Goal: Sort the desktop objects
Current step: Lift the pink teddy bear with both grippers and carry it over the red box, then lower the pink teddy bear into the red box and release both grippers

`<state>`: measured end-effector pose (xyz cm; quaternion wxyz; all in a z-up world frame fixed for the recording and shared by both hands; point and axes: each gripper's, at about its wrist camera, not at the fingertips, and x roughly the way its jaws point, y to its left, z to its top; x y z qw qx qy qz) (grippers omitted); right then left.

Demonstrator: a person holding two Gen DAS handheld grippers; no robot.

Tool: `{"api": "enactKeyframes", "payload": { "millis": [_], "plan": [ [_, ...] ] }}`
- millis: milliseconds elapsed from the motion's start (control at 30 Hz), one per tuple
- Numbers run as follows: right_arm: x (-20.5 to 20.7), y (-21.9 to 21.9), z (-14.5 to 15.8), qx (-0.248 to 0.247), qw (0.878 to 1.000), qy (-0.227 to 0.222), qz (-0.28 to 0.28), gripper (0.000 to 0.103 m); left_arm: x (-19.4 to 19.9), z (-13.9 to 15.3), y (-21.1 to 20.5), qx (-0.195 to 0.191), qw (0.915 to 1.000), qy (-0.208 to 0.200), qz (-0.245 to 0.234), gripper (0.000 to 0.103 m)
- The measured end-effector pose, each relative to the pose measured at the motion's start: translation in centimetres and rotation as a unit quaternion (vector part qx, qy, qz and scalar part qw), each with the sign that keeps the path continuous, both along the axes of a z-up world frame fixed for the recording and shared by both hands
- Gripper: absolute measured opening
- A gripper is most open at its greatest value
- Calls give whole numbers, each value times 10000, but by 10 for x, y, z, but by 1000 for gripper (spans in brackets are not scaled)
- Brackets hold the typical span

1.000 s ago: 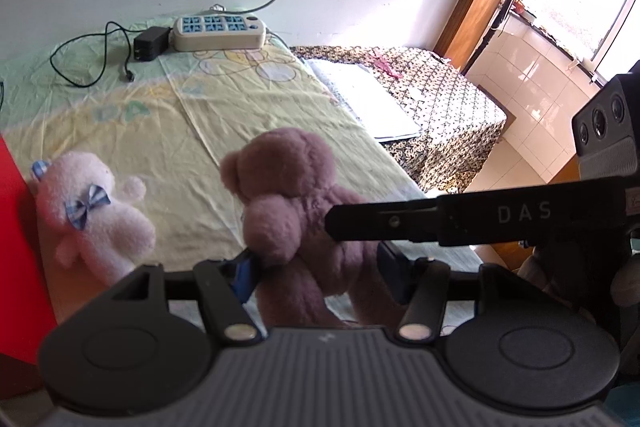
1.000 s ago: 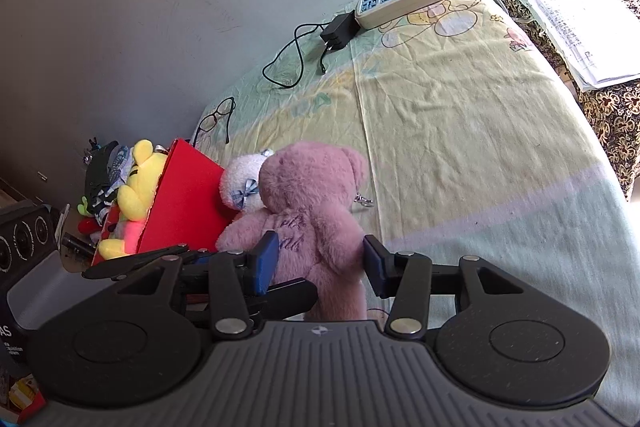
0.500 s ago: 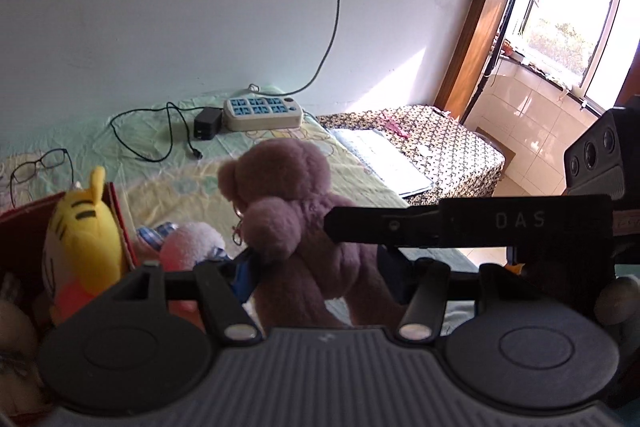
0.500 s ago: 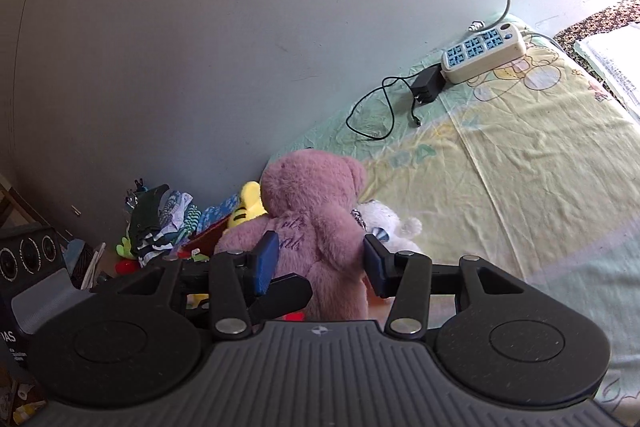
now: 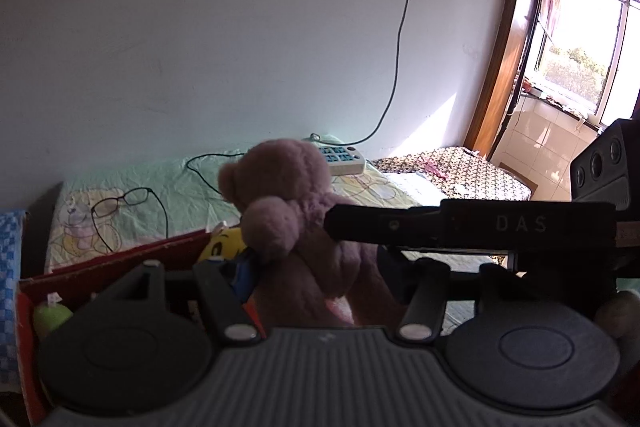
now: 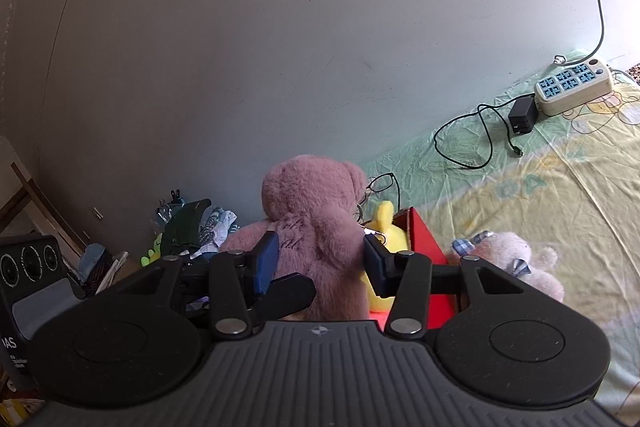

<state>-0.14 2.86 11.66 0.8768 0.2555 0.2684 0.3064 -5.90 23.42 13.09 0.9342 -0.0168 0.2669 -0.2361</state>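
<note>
Left wrist view, left to right: a blue checked cloth cut off by the frame edge; a red box whose inside is largely hidden behind the gripper body, with a green toy and a yellow toy only partly showing; glasses on the bed. The left hand-held gripper pinches the bear low on its body, holding it above the box; the bear's legs are hidden behind the gripper. Behind the bear's head lies a power strip, half covered. A finger of the other gripper crosses from the right and bears the letters "DAS".

Right wrist view, left to right: a black device, cut off, with "AS" legible on its side; a heap of toys and cloth, hard to make out. The right hand-held gripper has its blue pads against both sides of the bear, gripping it. Dark stitched writing on the bear's back is not readable. The yellow toy and red box are partly hidden. A pale bear lies on the bed just right of the box; a black adapter sits beside the power strip.
</note>
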Motion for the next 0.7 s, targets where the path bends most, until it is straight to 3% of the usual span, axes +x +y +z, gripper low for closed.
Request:
{"api": "enactKeyframes", "payload": {
  "millis": [167,300,567,700],
  "plan": [
    [5,40,-6,-108,9999,10,78,49,6,-10,33,83,9998,33,165,59],
    [9,64,-16,-274,9996,97,58,49,18,-25,56,-92,9993,284,235,62],
    [22,80,-32,-710,9971,234,-111,45,44,-58,74,-569,9956,725,158,64],
    [30,88,-39,-1005,9945,261,-157,43,53,-72,77,-604,9943,865,139,68]
  ]
}}
